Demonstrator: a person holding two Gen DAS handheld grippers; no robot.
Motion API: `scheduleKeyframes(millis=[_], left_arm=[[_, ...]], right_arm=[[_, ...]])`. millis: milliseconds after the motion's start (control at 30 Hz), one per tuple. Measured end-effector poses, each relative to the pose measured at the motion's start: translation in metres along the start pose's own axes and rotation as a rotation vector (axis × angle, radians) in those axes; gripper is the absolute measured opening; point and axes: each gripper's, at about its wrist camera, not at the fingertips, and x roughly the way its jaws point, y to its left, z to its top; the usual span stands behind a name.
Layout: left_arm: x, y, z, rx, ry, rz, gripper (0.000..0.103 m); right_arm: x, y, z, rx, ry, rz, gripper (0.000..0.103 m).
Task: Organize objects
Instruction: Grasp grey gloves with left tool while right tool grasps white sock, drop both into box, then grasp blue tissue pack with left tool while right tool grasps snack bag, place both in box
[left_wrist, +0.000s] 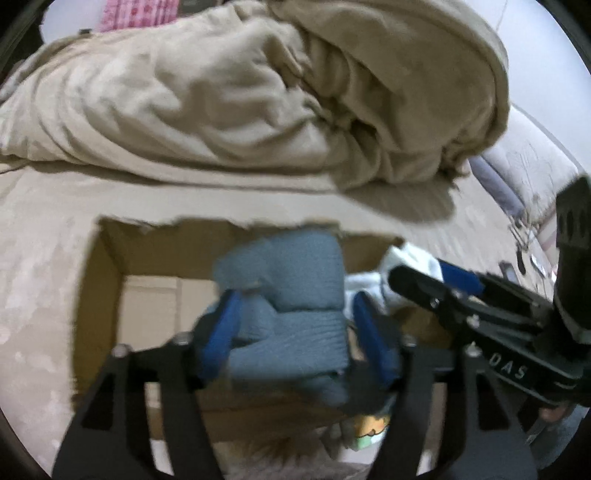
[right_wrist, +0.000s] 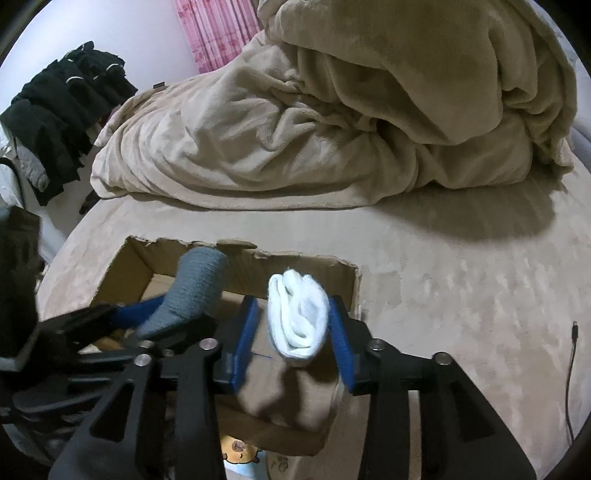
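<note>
Socks hang over cardboard box (right_wrist: 125, 258): left gripper (left_wrist: 295, 332) clamps grey roll (left_wrist: 291, 295), right gripper (right_wrist: 297, 328) clamps white roll (right_wrist: 299, 317), both w/ long axis vertical.

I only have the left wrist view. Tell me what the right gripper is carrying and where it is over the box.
Observer: The right gripper holds a white sock roll between its jaws.
Operator: Place it against the box for me.
Observer: It hangs over the right end of the cardboard box, close to the torn right wall.
Operator: Report anything on the bed to the right of the box.
Observer: A thin black cable lies on the bedcover there, well apart from the box.
</note>
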Motion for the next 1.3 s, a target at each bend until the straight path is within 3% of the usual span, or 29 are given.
scheduleKeyframes(millis=[33, 100, 333, 500, 667, 767, 900, 1300], left_arm=[[-0.007, 0.003, 0.001, -0.012, -0.012, 0.0, 0.078], [-0.022, 0.007, 0.003, -0.03, -0.029, -0.005, 0.08], [-0.085, 0.008, -0.004, -0.029, -0.093, 0.015, 0.08], [-0.136, 0.009, -0.017, -0.03, -0.164, 0.045, 0.094], [-0.172, 0.011, -0.042, -0.041, -0.173, 0.045, 0.094], [-0.176, 0.013, -0.061, -0.045, -0.151, 0.051, 0.094], [-0.157, 0.022, -0.091, -0.079, -0.06, 0.059, 0.094], [-0.096, 0.028, -0.128, -0.114, 0.049, 0.066, 0.094]], right_arm=[[-0.002, 0.0, 0.001, 0.002, -0.005, -0.001, 0.055], [-0.011, -0.002, 0.003, 0.016, -0.021, 0.002, 0.074], [-0.057, 0.009, 0.003, 0.007, -0.08, -0.007, 0.075], [-0.1, 0.026, -0.006, -0.015, -0.122, -0.021, 0.075], [-0.137, 0.04, -0.025, -0.025, -0.147, -0.015, 0.075], [-0.152, 0.047, -0.04, -0.033, -0.142, -0.01, 0.075], [-0.155, 0.054, -0.062, -0.049, -0.106, -0.01, 0.075], [-0.099, 0.06, -0.124, -0.058, 0.089, 0.022, 0.075]])
